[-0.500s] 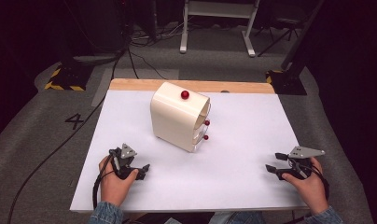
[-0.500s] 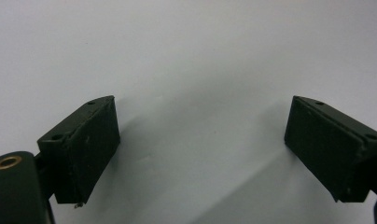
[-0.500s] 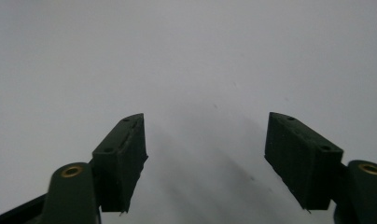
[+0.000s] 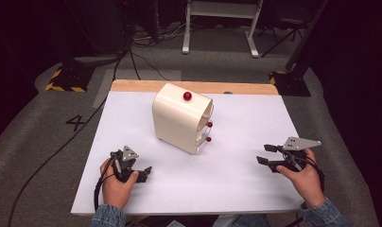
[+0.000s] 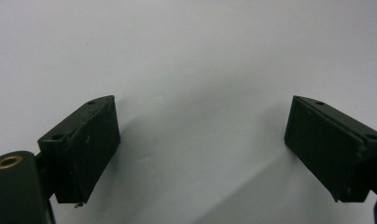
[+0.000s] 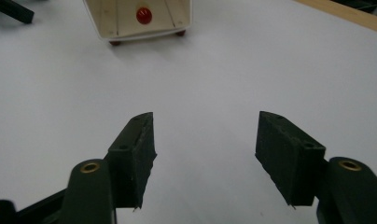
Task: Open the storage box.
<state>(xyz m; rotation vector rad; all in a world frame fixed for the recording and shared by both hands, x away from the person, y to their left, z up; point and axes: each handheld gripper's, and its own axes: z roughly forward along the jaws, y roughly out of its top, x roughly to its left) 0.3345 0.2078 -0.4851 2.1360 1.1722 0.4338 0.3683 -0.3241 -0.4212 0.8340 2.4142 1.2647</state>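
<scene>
A cream box (image 4: 182, 118) with red knobs (image 4: 187, 96) stands on the white counter (image 4: 255, 123), toward the middle of its far edge. The left gripper (image 4: 141, 173) rests near the near left corner, jaws wide apart over bare counter. The right gripper (image 4: 265, 154) hovers near the near right corner, jaws apart with nothing between them, facing the box.

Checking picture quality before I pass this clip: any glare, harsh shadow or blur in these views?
High view: even light on the white table, dark surroundings, cream box sharp. Left gripper view: soft shadows under the left gripper, pads slightly soft. Right gripper view: right gripper clear, box beyond mildly blurred, no glare.
</scene>
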